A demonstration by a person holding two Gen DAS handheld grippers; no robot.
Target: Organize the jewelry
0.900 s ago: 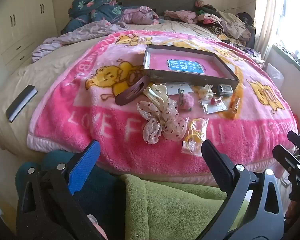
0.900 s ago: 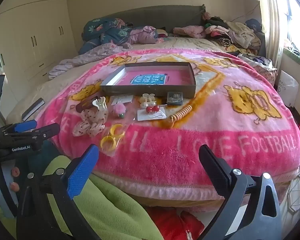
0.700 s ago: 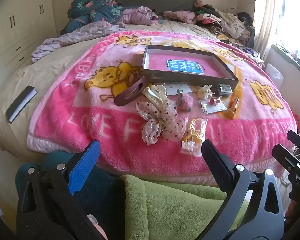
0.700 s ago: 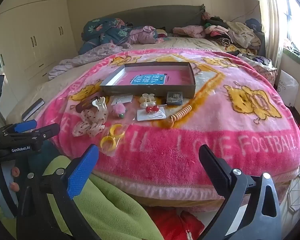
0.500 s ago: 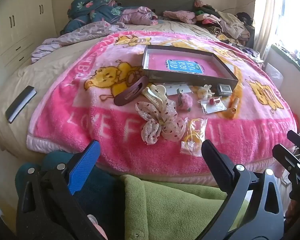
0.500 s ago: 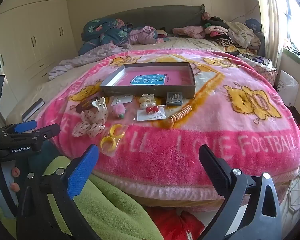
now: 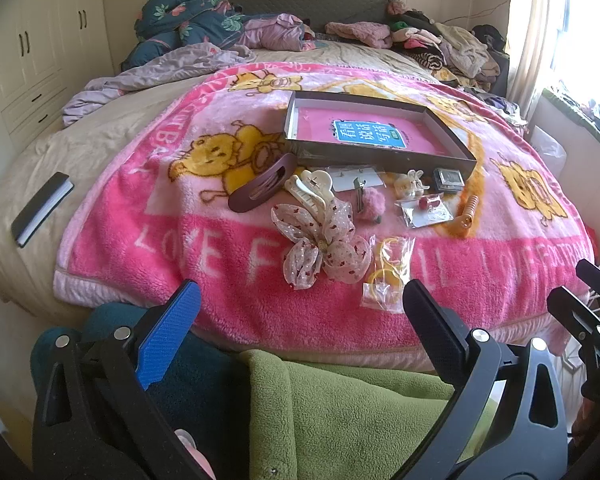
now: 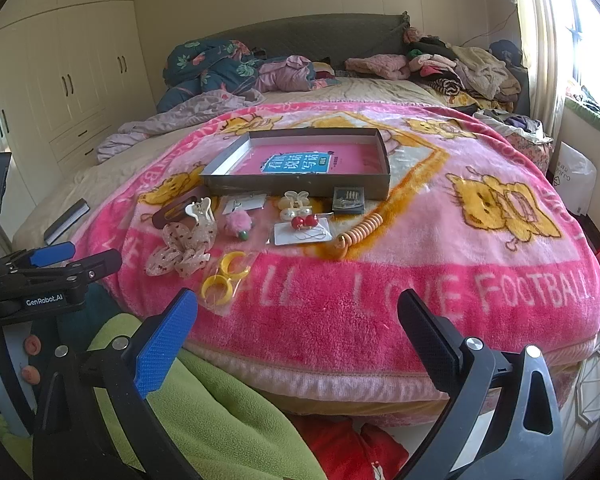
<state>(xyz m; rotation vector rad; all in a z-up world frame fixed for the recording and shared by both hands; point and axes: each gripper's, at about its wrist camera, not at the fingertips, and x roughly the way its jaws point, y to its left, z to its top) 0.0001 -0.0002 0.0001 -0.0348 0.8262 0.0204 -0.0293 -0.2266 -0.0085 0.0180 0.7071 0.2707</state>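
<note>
Tray (image 7: 374, 158) long axis sideways, orange coil (image 8: 358, 233) lying diagonal

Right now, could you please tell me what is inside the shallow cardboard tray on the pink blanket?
The tray holds only a pink book with a blue title label, lying flat. No jewelry is inside yet. Whatever is beneath the book is covered.
</note>
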